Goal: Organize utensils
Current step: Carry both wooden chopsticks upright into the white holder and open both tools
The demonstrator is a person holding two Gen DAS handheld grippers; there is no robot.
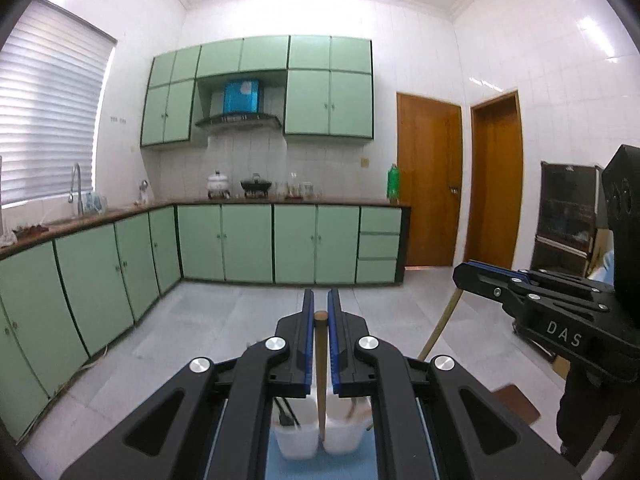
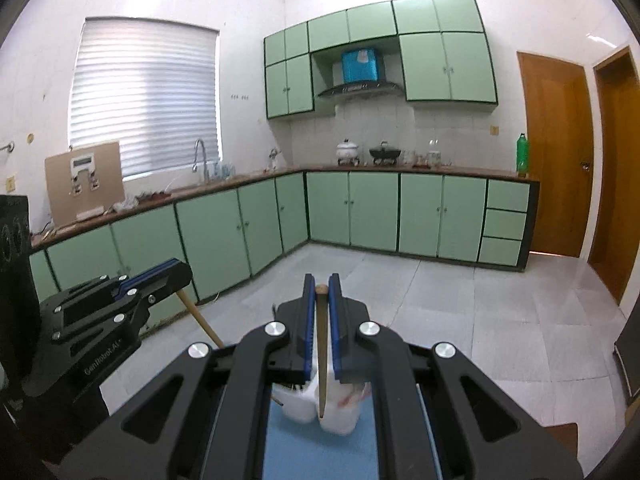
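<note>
Left gripper (image 1: 321,308): jaws pressed together on a wooden stick (image 1: 321,360); the stick hangs down between the blue pads, and its rounded top shows just above them.
Right gripper (image 2: 321,296): jaws also pressed together, pinching a second wooden stick (image 2: 321,344) that hangs down in the same way.
Each gripper from the other camera: the right gripper is at the right edge of the left view, with its stick slanting down; the left gripper is at the left edge of the right view.
White cups (image 1: 320,436): two, side by side and touching, below the grippers on a blue mat (image 1: 320,468); dark utensils stand in the left cup, and what is in the right cup is too blurred to tell.
Stick ends: each lower end is seen in front of the line between the cups; whether it touches a cup I cannot tell.
Room: green cabinets (image 1: 248,244) along two walls, and two brown doors (image 1: 430,184).
</note>
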